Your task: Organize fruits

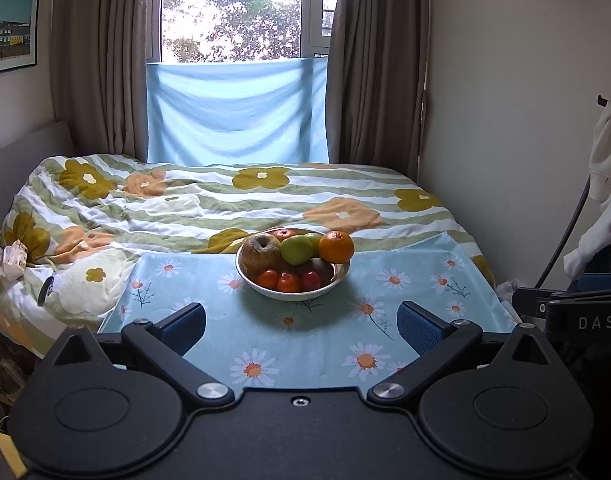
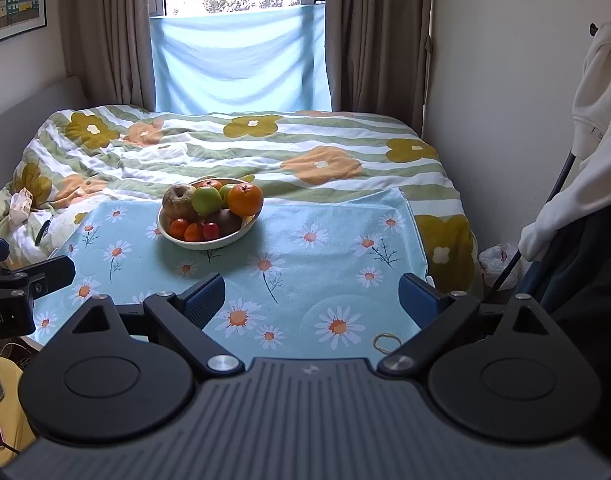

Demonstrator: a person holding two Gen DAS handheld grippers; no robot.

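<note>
Both the left gripper [image 1: 301, 322] and right gripper [image 2: 311, 300] are hanging spread and empty; I'd be approaching the orange [image 1: 336, 247] from above, gently

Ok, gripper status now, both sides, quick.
Left gripper: open, holding nothing, short of the fruit bowl.
Right gripper: open, holding nothing, over the daisy cloth.
</note>
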